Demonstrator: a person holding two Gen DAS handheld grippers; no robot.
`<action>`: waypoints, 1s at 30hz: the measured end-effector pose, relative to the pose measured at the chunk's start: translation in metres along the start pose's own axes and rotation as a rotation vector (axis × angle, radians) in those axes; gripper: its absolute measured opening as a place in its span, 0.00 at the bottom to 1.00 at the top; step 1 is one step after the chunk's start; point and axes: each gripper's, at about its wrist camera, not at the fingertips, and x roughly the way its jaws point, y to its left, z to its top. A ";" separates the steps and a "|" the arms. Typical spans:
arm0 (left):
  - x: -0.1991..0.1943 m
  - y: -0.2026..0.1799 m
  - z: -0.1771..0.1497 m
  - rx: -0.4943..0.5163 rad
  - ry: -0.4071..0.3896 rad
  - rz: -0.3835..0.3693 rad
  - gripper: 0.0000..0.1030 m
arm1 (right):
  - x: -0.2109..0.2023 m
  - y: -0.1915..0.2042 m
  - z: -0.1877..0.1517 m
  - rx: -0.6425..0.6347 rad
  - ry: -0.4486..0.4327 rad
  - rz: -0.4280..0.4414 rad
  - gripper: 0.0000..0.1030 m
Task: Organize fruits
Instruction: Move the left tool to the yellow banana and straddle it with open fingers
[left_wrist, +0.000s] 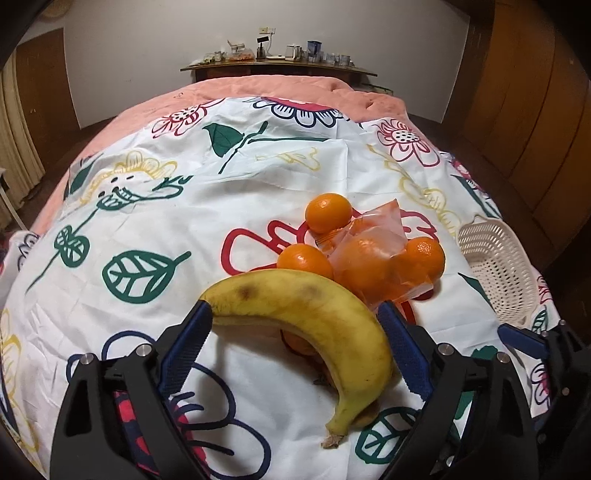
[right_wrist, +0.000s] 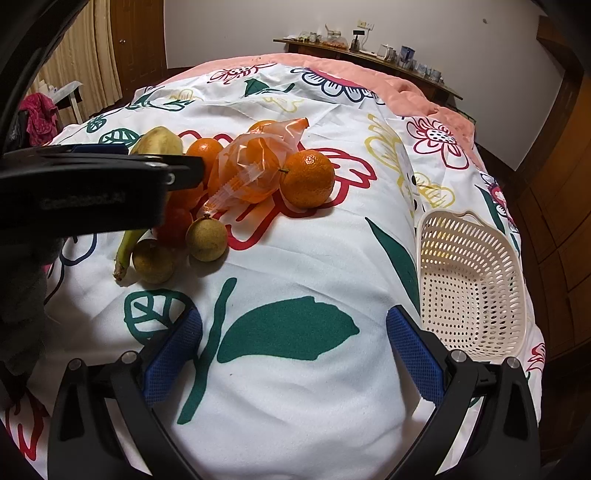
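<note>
A yellow banana (left_wrist: 314, 314) lies on the floral sheet between the open fingers of my left gripper (left_wrist: 295, 314), which straddles it. Behind it lie loose oranges (left_wrist: 328, 212) and an orange in a clear plastic bag (left_wrist: 365, 266). In the right wrist view the pile shows the bagged orange (right_wrist: 251, 170), a loose orange (right_wrist: 306, 179), two small brown round fruits (right_wrist: 206, 238) and the banana stem (right_wrist: 125, 251). My right gripper (right_wrist: 295, 325) is open and empty over bare sheet, left of a cream perforated basket (right_wrist: 476, 291). The left gripper's body (right_wrist: 92, 184) hides part of the pile.
The floral sheet (left_wrist: 147, 206) covers a bed with a pink blanket (left_wrist: 258, 86) at the far end. The basket (left_wrist: 498, 266) sits near the bed's right edge. A cluttered wooden shelf (left_wrist: 277, 66) stands at the far wall, with wooden cabinets on the right.
</note>
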 end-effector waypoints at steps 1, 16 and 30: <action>0.000 0.003 -0.001 -0.013 0.007 -0.012 0.86 | 0.000 0.000 0.000 0.000 0.000 0.000 0.95; -0.043 0.046 -0.024 -0.102 -0.033 -0.093 0.78 | 0.000 -0.001 0.000 0.001 -0.001 0.002 0.95; -0.018 0.077 -0.037 -0.193 0.033 -0.056 0.55 | 0.000 -0.001 -0.001 0.001 -0.002 0.002 0.95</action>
